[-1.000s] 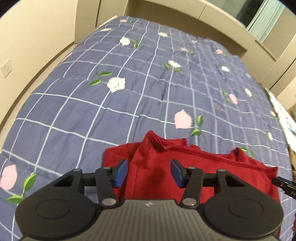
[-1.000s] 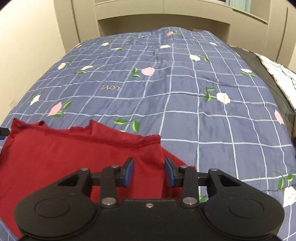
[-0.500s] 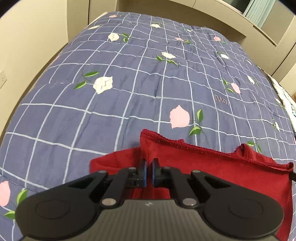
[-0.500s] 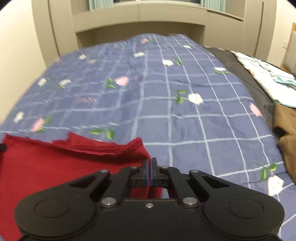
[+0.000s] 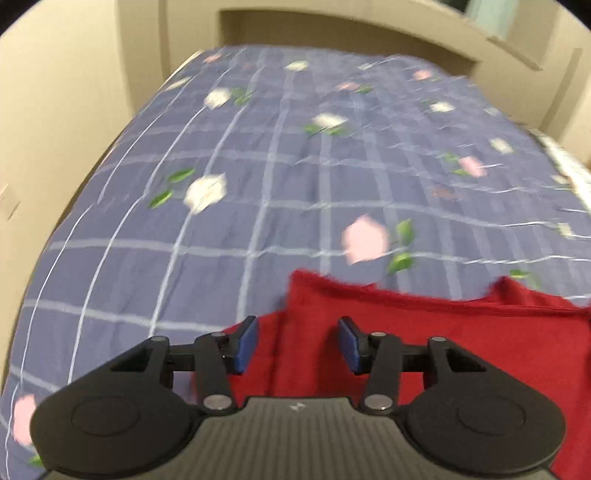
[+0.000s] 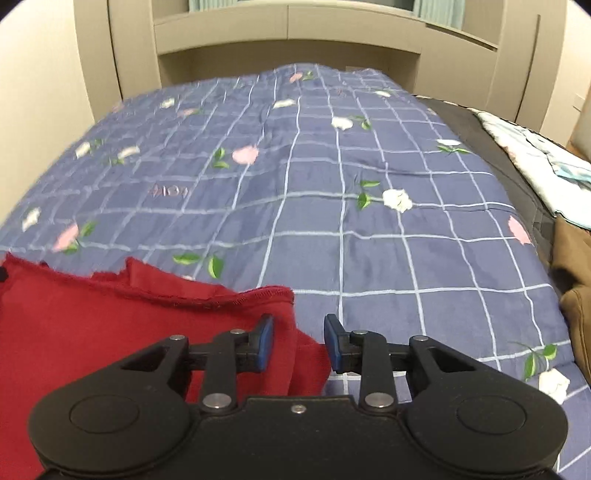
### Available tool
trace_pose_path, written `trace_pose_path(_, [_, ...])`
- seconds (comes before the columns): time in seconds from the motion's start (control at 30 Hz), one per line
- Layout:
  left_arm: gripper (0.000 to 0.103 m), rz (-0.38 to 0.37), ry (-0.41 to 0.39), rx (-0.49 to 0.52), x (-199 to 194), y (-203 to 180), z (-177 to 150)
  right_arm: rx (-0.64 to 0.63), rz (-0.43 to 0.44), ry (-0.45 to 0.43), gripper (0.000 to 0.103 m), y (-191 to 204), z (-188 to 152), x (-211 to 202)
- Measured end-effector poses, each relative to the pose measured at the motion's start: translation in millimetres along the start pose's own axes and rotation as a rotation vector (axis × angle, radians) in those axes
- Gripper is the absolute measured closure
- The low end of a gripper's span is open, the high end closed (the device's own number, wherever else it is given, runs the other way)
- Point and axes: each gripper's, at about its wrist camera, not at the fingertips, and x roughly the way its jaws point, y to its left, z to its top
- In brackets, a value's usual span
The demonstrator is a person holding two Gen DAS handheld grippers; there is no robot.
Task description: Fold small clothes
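the left tongs [image 5: 297,345] are opening, nothing pinched, over the red garment [image 5: 424,343] lying on the bed [image 5: 221,206]. the right tongs [image 6: 298,341] are opening too, holding nothing. lift both clear without snagging the fold.

A bed [image 6: 369,221] fills both views, under a blue quilt [image 5: 258,221] with a pale grid and pink and white flowers with green leaves. At its far end stands a beige headboard unit [image 6: 288,48] with a recessed niche and shelves; pale green curtains [image 6: 436,9] show above it. A cream wall [image 5: 55,129] runs along the bed's left edge, bearing a socket plate [image 5: 9,201]. Along the right edge lie a dark cover [image 6: 517,166], a white patterned cloth [image 6: 535,162] and a brown cloth [image 6: 572,277]. The light is warm and indoor.
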Motion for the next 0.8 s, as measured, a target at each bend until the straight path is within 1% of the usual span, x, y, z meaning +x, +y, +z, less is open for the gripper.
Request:
trace_pose_path(0.07, [0.057, 0.001, 0.029, -0.028, 7, 5, -1, -0.01, -0.013, 0.038, 0.069, 0, -1, 12])
trace_pose_path(0.13, [0.057, -0.015, 0.019, -0.046, 0, 10, -3, 0.002, -0.016, 0.032, 0.065, -2, -1, 12])
trace_pose_path(0.17, [0.055, -0.02, 0.015, -0.052, -4, 12, -3, 0.01, -0.018, 0.018, 0.061, -4, -1, 8])
trace_pose_path(0.2, [0.05, -0.027, 0.015, -0.06, -10, 15, -4, 0.018, -0.017, 0.001, 0.058, -5, -1, 2])
trace_pose_path(0.23, [0.048, -0.034, 0.013, -0.063, -15, 16, -6, 0.026, -0.015, -0.015, 0.048, -6, -2, -7])
trace_pose_path(0.27, [0.046, -0.046, 0.002, -0.061, -23, 18, -9, 0.027, -0.008, -0.028, 0.041, -7, -5, -15])
trace_pose_path(0.33, [0.042, -0.057, -0.009, -0.051, -37, 21, -17, 0.015, 0.002, -0.047, 0.036, -6, -14, -35])
trace_pose_path(0.37, [0.041, -0.064, -0.012, -0.053, -44, 22, -22, 0.018, 0.008, -0.052, 0.032, -5, -20, -45])
trace_pose_path(0.43, [0.041, -0.084, 0.001, -0.065, -55, 26, -35, 0.044, 0.034, -0.048, 0.027, -3, -35, -64])
trace_pose_path(0.53, [0.046, -0.109, 0.053, -0.084, -64, 30, -58, 0.086, 0.047, -0.017, 0.027, 3, -63, -85])
trace_pose_path(0.6, [0.054, -0.118, 0.097, -0.102, -65, 32, -70, 0.104, 0.053, 0.012, 0.027, 9, -81, -93])
trace_pose_path(0.63, [0.055, -0.119, 0.116, -0.113, -65, 33, -77, 0.119, 0.056, 0.033, 0.027, 13, -90, -96])
trace_pose_path(0.7, [0.056, -0.116, 0.145, -0.149, -66, 37, -88, 0.163, 0.063, 0.07, 0.028, 16, -104, -98])
trace_pose_path(0.8, [0.056, -0.117, 0.142, -0.2, -74, 47, -100, 0.254, 0.09, 0.114, 0.035, 15, -119, -98])
